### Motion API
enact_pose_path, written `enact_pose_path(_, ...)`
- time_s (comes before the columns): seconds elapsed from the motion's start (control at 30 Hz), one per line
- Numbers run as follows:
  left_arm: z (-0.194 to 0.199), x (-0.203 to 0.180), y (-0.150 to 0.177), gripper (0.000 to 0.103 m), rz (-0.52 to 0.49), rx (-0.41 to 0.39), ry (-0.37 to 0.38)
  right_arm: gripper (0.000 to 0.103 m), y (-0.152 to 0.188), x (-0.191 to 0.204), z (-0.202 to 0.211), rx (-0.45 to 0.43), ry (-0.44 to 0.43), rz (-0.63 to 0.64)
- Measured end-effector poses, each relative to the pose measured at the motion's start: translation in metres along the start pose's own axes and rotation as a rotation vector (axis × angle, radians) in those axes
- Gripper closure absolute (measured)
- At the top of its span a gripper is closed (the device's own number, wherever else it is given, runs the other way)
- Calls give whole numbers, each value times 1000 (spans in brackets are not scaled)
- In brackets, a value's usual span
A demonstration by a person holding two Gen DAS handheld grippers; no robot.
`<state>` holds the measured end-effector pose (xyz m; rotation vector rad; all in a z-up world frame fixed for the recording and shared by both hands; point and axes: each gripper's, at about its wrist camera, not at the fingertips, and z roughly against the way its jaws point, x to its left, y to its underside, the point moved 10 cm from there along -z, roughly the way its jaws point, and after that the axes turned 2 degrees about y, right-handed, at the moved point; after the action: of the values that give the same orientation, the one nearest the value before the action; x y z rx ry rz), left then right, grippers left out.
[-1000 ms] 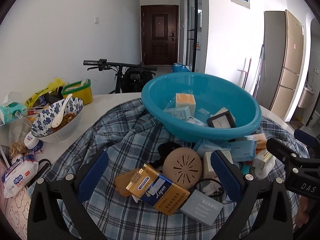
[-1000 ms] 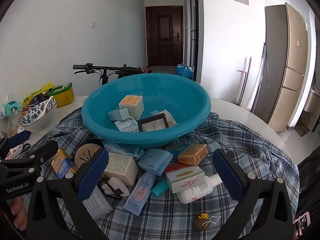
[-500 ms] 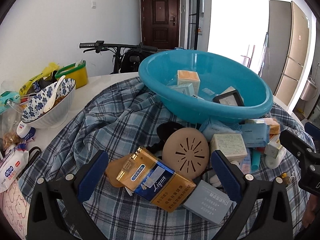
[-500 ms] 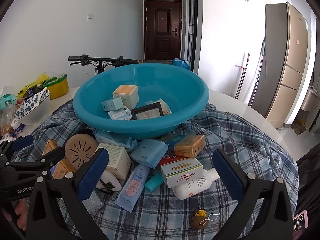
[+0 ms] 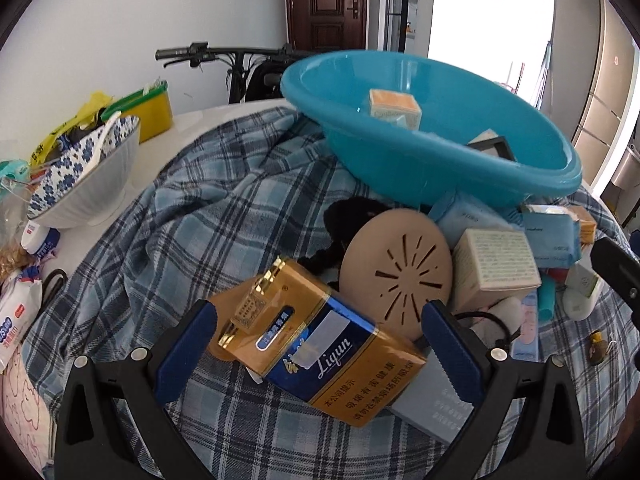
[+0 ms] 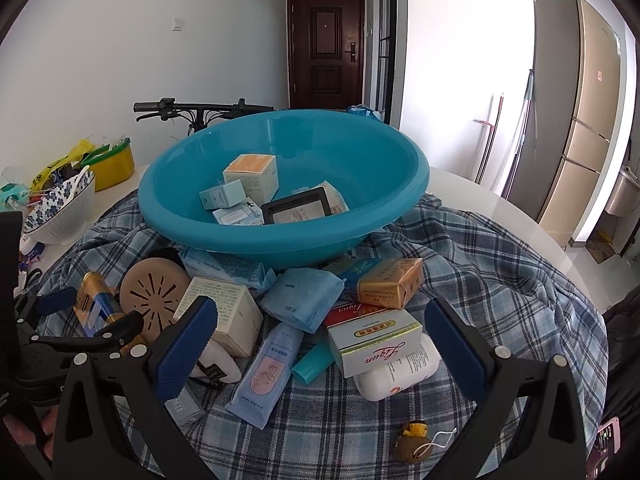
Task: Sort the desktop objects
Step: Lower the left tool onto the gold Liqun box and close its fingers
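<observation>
Our left gripper (image 5: pixel 320 344) has its fingers (image 5: pixel 186 350) spread wide on either side of the gold-and-blue carton (image 5: pixel 320 344), which lies tilted on the pile at the near left of the plaid cloth (image 5: pixel 208 216); the pads flank it without touching, so we judge this is the lineup for a grasp across its narrow sides. Just beyond it leans the round tan perforated disc (image 5: pixel 396 272), touching the carton's far corner, with a white printed box (image 5: pixel 496 260) to its right. Our right gripper (image 6: pixel 320 344) also has its fingers (image 6: pixel 186 350) apart and empty, poised above the red-and-white box (image 6: pixel 374 338) and the white bottle (image 6: pixel 400 368) under it, probably waiting its turn. The teal basin (image 6: pixel 360 240) sits at the far side of the heap on the counter and already holds a few small boxes and a black-framed card (image 6: pixel 298 208), so it reads as the sorting destination. The blue-patterned bowl (image 5: pixel 80 184) stands well apart at the far left.
</observation>
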<state>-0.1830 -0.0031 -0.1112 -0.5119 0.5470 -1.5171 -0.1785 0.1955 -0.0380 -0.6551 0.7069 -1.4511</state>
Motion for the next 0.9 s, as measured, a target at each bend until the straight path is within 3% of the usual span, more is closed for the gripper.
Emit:
enact_pose_path(0.23, -11, 4, 8, 1, 56, 57, 50, 0, 1, 3, -2, 1, -6, 6)
enact_pose_path(0.43, -4, 2, 3, 19, 82, 27, 118, 0, 3, 1, -4, 9, -1, 0)
enact_pose_path(0.7, 8, -21, 0, 20, -14, -19, 156, 0, 3, -2, -6, 13, 2, -6)
enact_pose_path(0.9, 3, -33, 5, 19, -4, 35, 236, 0, 4, -1, -7, 13, -2, -6)
